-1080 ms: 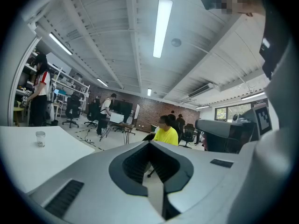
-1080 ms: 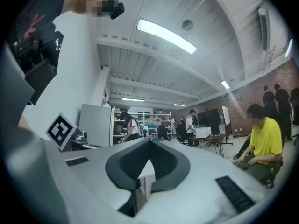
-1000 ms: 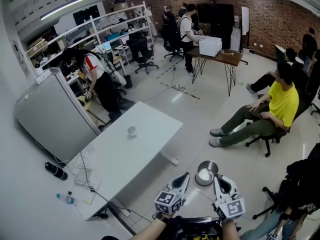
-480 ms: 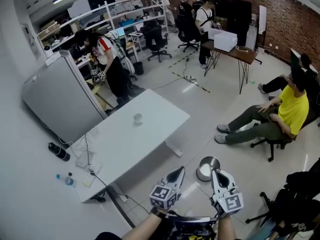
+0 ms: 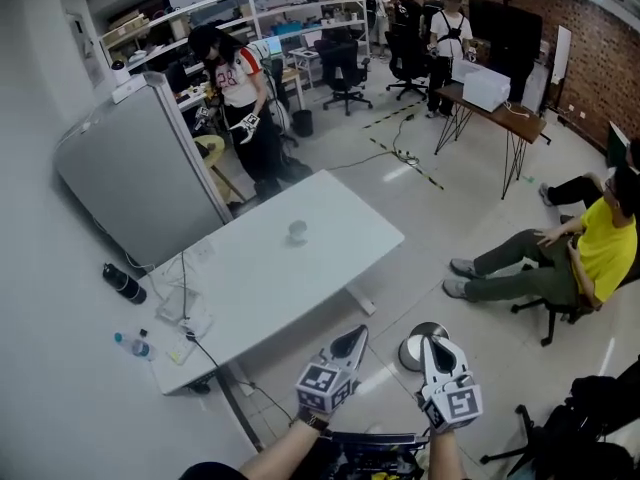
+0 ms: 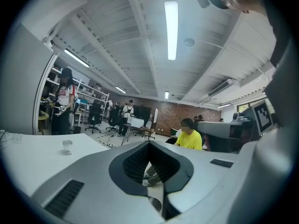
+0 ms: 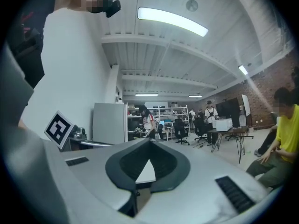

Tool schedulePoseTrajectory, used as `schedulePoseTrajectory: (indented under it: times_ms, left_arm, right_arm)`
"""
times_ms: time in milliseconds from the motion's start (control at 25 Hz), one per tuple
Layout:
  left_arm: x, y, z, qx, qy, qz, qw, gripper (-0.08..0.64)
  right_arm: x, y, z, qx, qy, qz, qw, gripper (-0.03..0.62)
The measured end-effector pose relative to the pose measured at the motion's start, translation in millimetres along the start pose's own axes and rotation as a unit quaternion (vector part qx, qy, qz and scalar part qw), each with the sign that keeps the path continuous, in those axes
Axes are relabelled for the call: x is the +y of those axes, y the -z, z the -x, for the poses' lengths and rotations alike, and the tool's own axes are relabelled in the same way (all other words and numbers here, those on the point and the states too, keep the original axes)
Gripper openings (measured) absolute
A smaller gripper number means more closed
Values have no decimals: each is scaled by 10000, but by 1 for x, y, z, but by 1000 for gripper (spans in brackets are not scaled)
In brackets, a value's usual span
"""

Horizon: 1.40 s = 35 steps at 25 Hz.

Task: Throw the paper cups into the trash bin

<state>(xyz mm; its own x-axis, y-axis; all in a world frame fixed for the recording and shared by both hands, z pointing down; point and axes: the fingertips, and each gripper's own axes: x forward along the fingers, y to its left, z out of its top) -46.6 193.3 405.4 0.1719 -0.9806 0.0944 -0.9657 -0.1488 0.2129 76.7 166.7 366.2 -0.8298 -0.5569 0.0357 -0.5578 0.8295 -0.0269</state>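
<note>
A small pale paper cup (image 5: 298,231) stands alone near the middle of the white table (image 5: 330,268); in the left gripper view the cup (image 6: 67,147) shows far off at the left. A round metal trash bin (image 5: 414,347) sits on the floor beside the table, partly hidden by my right gripper (image 5: 433,347). My left gripper (image 5: 351,341) is held level in front of me, short of the table's near edge. Both grippers are shut and empty. In the left gripper view the bin's rim (image 6: 154,203) peeks through the jaws' gap.
A seated person in a yellow shirt (image 5: 600,253) is at the right. Another person (image 5: 240,98) stands beyond the table by a grey cabinet (image 5: 140,173). Bottles (image 5: 122,282) and cables lie on the floor at the left. Desks and shelves fill the back.
The view has swung left, so the table and cup sit further right and nearer. Both grippers moved along with me, still shut. The bin is more covered by the right gripper.
</note>
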Motion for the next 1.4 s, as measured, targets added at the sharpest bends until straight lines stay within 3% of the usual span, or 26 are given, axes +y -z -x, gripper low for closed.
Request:
schedulePoseTrajectory:
  times_ms: [600,920,1400]
  left_arm:
    - [165,-31,3,-58,-297,120,9995,3]
    - [179,-45,-9,-102,-160,-111,9998,3]
    - [212,-49,13,-263,-826,180,9961,3]
  right_arm:
    - [81,-6,-161,-16,-426,-86,9991,5]
    - [85,-2,-206,22,-593,-399,9974,5]
    - [120,0,-245,264,-1326,-524,9894,5]
